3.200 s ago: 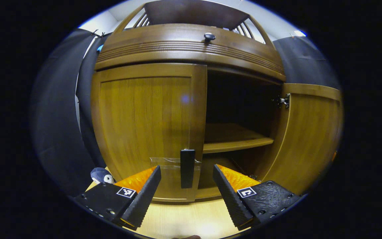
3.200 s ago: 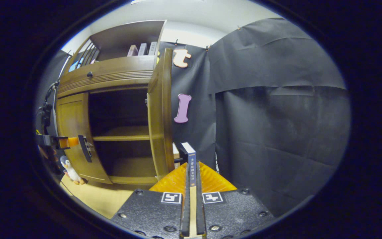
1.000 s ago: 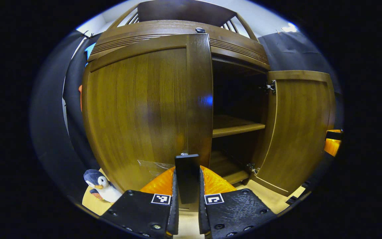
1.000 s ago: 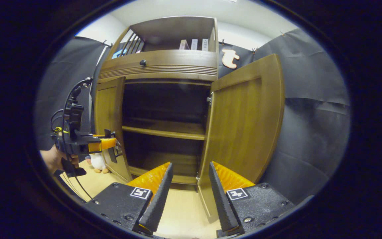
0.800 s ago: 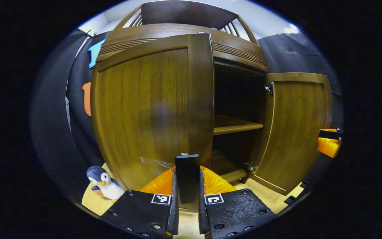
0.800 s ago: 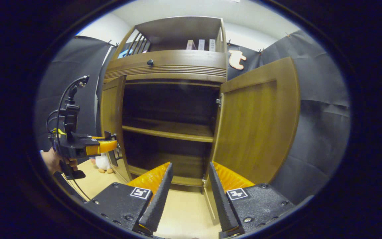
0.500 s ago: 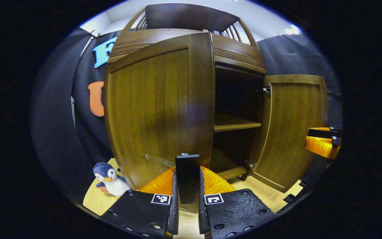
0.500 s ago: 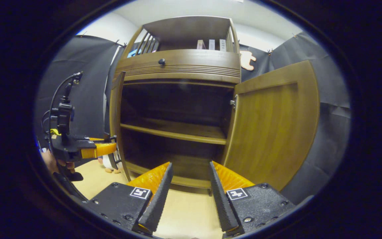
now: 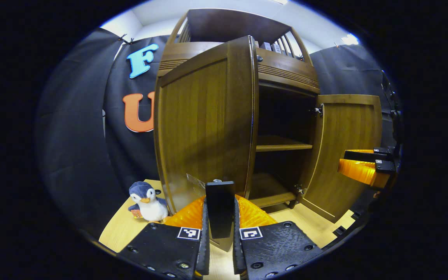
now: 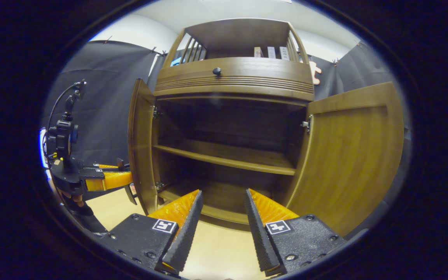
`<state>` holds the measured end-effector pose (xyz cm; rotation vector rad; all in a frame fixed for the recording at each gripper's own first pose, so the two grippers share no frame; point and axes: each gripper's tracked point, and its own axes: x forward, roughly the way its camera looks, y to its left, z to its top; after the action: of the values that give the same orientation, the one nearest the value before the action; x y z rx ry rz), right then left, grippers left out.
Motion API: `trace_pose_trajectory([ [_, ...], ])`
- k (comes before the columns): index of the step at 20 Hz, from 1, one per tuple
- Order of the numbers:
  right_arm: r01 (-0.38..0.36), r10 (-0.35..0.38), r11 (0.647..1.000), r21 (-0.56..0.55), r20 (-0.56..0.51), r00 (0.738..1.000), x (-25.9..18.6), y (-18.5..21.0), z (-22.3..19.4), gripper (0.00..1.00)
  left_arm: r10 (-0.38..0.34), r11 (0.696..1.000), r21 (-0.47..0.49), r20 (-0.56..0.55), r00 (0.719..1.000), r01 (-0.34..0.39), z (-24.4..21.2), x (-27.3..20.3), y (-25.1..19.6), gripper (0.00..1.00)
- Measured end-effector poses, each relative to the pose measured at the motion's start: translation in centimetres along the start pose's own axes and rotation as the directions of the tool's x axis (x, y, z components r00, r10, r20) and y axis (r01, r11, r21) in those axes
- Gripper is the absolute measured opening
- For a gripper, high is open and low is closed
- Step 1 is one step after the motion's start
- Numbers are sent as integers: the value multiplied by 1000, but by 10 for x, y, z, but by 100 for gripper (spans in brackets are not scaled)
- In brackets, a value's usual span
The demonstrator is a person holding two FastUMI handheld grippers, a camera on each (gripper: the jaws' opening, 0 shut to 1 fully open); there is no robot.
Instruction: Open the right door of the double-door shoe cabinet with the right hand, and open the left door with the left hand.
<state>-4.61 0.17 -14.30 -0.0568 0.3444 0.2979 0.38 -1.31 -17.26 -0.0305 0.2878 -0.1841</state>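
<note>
Your left claw clenches the upright handle of the left door, swung outward from the shoe cabinet; your right claw is released.

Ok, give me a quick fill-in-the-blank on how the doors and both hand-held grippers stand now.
1. The left hand-held gripper is shut on the left door's ____.
2. The right hand-held gripper is ____ and holds nothing.
3. The right door stands ____.
4. Beside the left door sits a toy ____.

Missing: handle; open; open; penguin

The left gripper view looks close along the left door; the right gripper view faces the cabinet front (both share its shelf).
</note>
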Motion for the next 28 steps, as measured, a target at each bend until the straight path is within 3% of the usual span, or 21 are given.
trace_pose_trajectory([
  [2,-28,28,1000,-11,-4,1000,6,11,0,70,9,1000,-6,1,1000,-9,-1,-8,7,22],
  [4,-50,50,999,-22,-3,999,8,19,3,76,22,1000,-7,3,1000,-22,-3,-14,14,22],
  [6,-68,68,997,-26,4,998,11,27,6,76,39,999,-23,5,999,-39,-4,-20,21,22],
  [7,-78,78,997,-28,3,997,12,30,6,70,47,998,-31,7,999,-46,-4,-24,26,22],
  [10,-102,102,994,-41,0,995,17,39,6,76,66,997,-37,6,998,-66,-6,-34,37,22],
  [12,-109,109,993,-46,1,994,18,44,6,70,88,996,-21,5,996,-88,-7,-42,46,22],
  [13,-116,116,992,-44,1,993,18,46,6,76,97,995,-21,5,995,-97,-7,-44,51,22],
  [28,-152,152,986,-73,-12,988,28,68,0,76,267,963,-19,-6,964,-267,-1,-82,132,23],
])
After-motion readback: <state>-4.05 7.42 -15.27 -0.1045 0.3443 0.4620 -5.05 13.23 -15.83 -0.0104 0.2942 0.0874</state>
